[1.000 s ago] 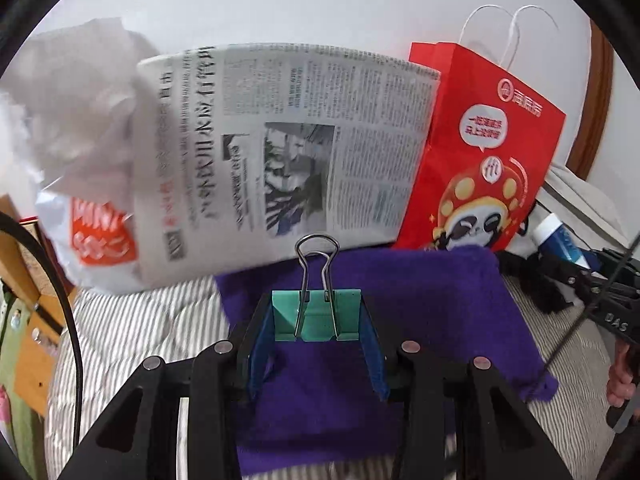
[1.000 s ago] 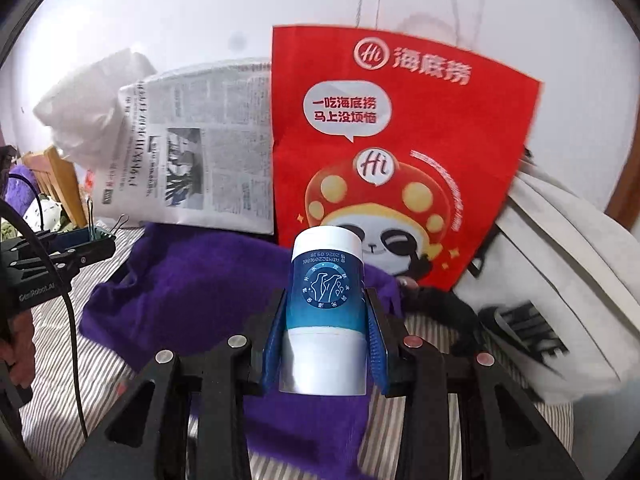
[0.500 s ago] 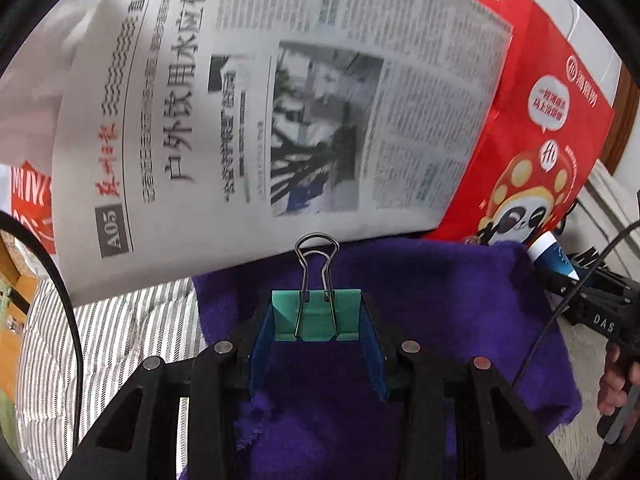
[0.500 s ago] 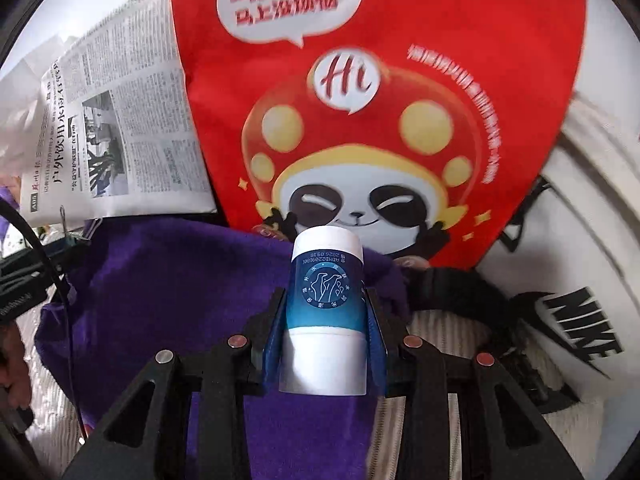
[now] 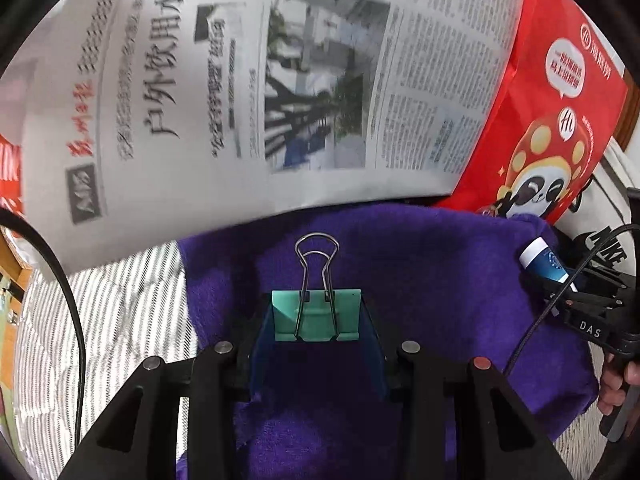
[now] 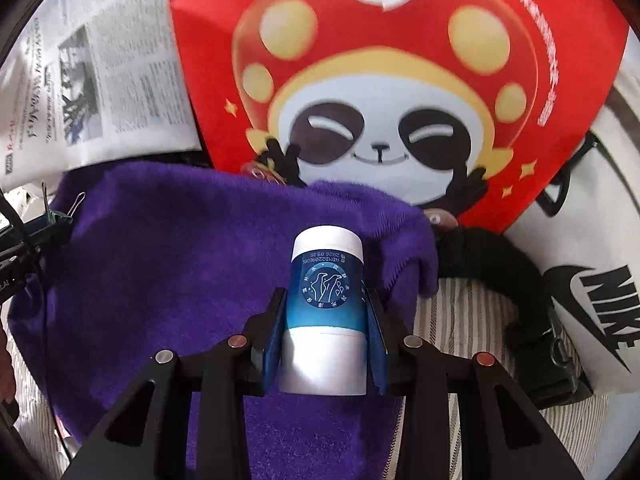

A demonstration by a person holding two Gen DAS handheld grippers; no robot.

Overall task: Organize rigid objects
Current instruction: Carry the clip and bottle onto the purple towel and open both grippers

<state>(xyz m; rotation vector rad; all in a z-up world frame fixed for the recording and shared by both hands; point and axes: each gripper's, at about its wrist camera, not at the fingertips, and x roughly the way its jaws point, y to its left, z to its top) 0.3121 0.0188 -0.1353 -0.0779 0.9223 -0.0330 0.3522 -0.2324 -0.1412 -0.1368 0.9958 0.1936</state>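
Left gripper (image 5: 317,316) clamps green binder clip (image 5: 316,314) (wire handles up) above purple towel (image 5: 400,264). Right gripper (image 6: 325,332) grips blue-white bottle (image 6: 326,312) over the towel's right edge, near red bag (image 6: 400,80).

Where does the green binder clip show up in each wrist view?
Left wrist view: green binder clip at lower centre, held between the left gripper fingers.
Right wrist view: same clip at the far left edge, small.
Shared landmark: purple towel beneath.
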